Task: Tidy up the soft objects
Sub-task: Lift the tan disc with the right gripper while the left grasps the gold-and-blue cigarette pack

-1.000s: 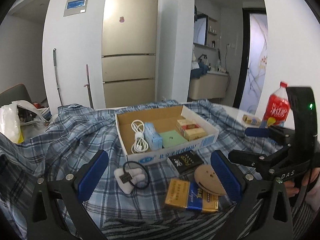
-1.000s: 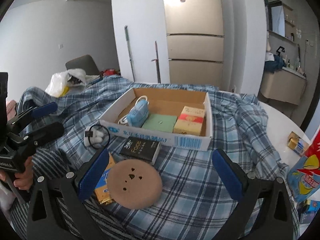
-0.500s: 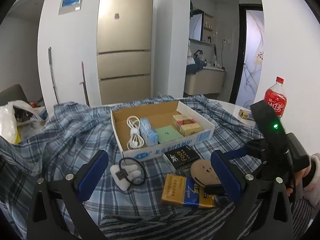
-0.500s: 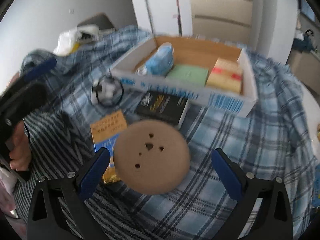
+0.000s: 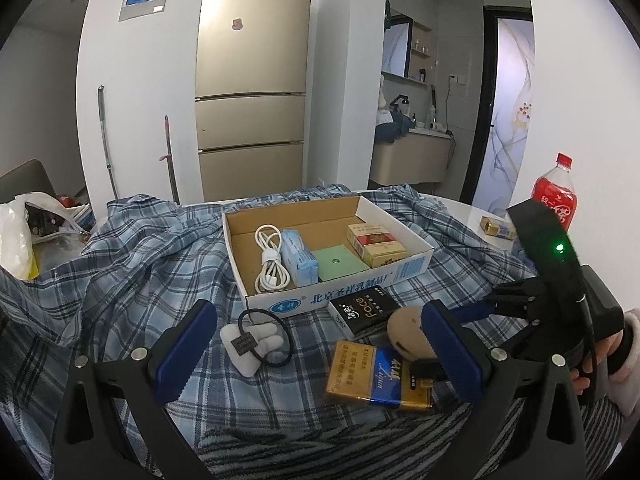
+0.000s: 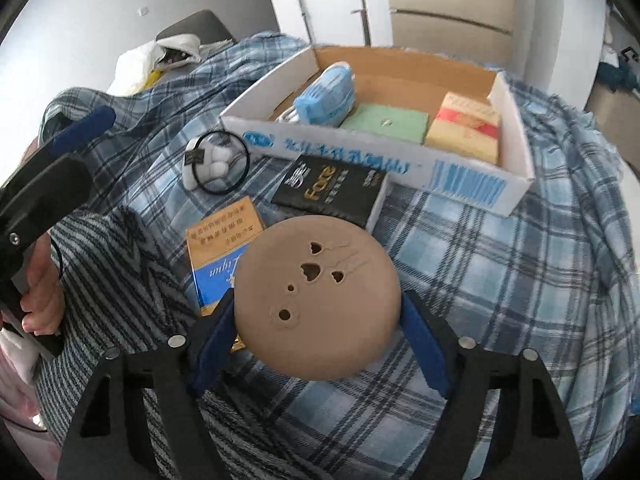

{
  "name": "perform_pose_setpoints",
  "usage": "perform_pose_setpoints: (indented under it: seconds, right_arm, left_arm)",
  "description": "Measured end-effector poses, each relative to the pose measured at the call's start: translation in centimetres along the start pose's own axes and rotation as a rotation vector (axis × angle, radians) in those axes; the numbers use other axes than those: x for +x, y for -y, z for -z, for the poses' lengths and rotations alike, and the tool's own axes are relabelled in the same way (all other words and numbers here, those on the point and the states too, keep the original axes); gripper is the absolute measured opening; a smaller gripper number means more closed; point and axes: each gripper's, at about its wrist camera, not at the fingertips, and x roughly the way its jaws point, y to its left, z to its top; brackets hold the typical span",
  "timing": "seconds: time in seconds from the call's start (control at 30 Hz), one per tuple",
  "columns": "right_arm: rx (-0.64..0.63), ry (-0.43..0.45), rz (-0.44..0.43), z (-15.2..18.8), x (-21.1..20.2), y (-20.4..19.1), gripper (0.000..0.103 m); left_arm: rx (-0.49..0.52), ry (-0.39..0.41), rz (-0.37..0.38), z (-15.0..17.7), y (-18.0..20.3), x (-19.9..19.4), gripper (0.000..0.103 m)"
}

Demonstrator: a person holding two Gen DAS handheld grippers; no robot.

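A round tan sponge pad [image 6: 316, 296] with small heart-shaped holes lies on the plaid cloth, partly over a gold and blue packet [image 6: 218, 248]. My right gripper [image 6: 318, 334] has its blue fingers [image 6: 426, 350] pressed against both sides of the pad. In the left wrist view the pad [image 5: 408, 332] shows partly, behind my left finger. My left gripper [image 5: 320, 354] is open and empty above the cloth. A white soft item with a black hair tie [image 5: 256, 342] lies between its fingers, farther off. The open cardboard box [image 5: 400, 272] holds a white cable, a blue tissue pack, a green pad and a cigarette box.
A black packet [image 5: 360, 310] lies against the box's front wall. A red soda bottle [image 5: 554, 196] and a small gold box [image 5: 496, 229] stand at the right. A white plastic bag [image 5: 16, 236] is at the far left. A fridge stands behind.
My right gripper moved down and forward onto the tan pad and its fingers closed in on its sides. The left gripper shifted slightly and stayed open.
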Motion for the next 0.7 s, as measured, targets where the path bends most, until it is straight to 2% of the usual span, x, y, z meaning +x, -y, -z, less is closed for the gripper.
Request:
perform_pose_setpoints:
  seconds: [0.1,0.17,0.3,0.4,0.6,0.7]
  right_arm:
    - [0.012,0.054,0.036,0.0,-1.2,0.2,0.077]
    - [0.034,0.096,0.078,0.0,-2.1,0.5,0.077]
    - [0.096,0.225,0.135,0.3,-4.9,1.6,0.077]
    - [0.141,0.287,0.200,0.5,-6.3,2.3,0.077]
    - [0.169,0.318,0.216,0.6,-7.3,3.0,0.077]
    - [0.162,0.310,0.210,0.9,-7.5,3.1,0.077]
  left_arm:
    - [0.009,-0.005,0.004,0.1,0.2,0.1,0.103]
    - [0.036,-0.026,0.036,0.1,0.7,0.4,0.103]
    - [0.110,-0.137,0.109,0.3,2.3,2.0,0.101]
    - [0.161,-0.224,0.113,0.7,3.6,3.6,0.100]
    - [0.218,-0.384,0.171,1.9,5.0,6.2,0.100]
    - [0.252,-0.432,0.161,2.6,5.6,7.1,0.100]
